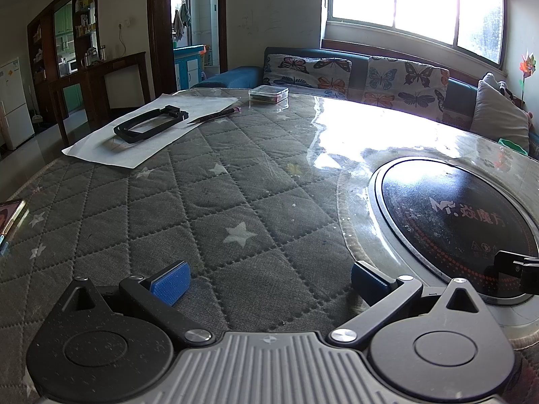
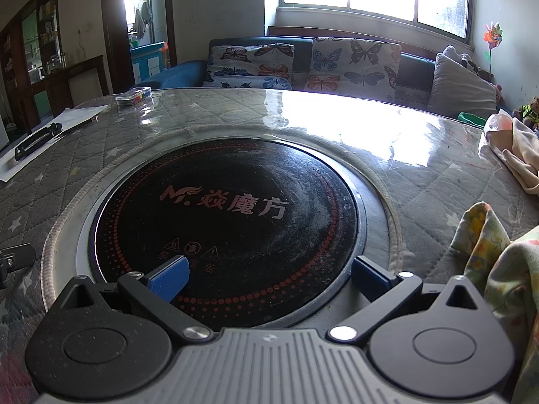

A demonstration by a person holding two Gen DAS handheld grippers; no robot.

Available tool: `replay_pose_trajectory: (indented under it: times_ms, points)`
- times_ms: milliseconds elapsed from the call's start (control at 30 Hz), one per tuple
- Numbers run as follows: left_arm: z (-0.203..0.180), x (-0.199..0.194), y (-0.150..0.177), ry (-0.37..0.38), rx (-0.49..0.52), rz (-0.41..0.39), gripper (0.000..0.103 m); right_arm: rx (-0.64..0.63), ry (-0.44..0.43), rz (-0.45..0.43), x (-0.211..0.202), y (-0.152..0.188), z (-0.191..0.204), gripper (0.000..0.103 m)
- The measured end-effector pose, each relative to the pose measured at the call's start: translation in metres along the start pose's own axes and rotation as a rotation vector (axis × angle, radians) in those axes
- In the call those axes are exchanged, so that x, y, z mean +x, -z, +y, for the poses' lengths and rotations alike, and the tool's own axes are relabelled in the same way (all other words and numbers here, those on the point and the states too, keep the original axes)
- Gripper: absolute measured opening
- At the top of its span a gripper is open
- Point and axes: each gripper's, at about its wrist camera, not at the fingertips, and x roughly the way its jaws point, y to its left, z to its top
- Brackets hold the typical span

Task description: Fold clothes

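Note:
A pale floral garment (image 2: 505, 269) lies crumpled at the right edge of the table in the right wrist view, just right of my right gripper. A cream and pink cloth (image 2: 515, 151) lies further back on the right. My right gripper (image 2: 269, 279) is open and empty over the black round cooktop (image 2: 235, 202). My left gripper (image 1: 269, 282) is open and empty over the grey quilted table cover (image 1: 202, 202). No clothes show in the left wrist view. Part of the right gripper shows at that view's right edge (image 1: 518, 269).
A white sheet (image 1: 151, 128) with a black frame (image 1: 148, 124) and a pen (image 1: 215, 114) lies at the far left. A clear plastic box (image 1: 268, 94) stands at the back. A phone (image 1: 10, 219) lies at the left edge. A butterfly-print sofa (image 2: 303, 64) runs behind the table.

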Motion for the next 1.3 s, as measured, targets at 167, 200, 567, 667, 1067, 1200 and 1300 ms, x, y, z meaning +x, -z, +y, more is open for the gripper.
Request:
replay_pose_trajectory:
  times_ms: [167,200,567,667,1067,1200,1300]
  points:
    - [0.0000,-0.0001,0.0000,0.001,-0.001,0.000,0.103,0.000,0.000,0.000,0.0000,0.0001,0.0001,0.103]
    - [0.0001,-0.0001,0.0000,0.001,-0.001,0.000,0.103,0.000,0.000,0.000,0.0000,0.0001,0.0001,0.103]
    - [0.0000,-0.0005,0.0003,0.002,-0.002,0.000,0.103,0.000,0.000,0.000,-0.0020,-0.0019,-0.0005,0.103]
    - [-0.0008,-0.0010,0.0013,0.002,-0.002,0.000,0.103,0.000,0.002,-0.001,0.0012,0.0002,-0.0001,0.103]
    - [0.0022,0.0018,-0.0001,0.003,-0.003,0.000,0.103,0.000,0.002,-0.002,0.0000,0.0011,0.0001,0.103]
    - [0.0024,0.0020,-0.0001,0.003,-0.003,0.000,0.103,0.000,0.002,-0.002,0.0003,0.0013,0.0001,0.103]
    - [-0.0003,-0.0003,-0.0004,0.002,-0.002,0.000,0.103,0.000,0.002,-0.001,0.0004,0.0011,-0.0001,0.103]
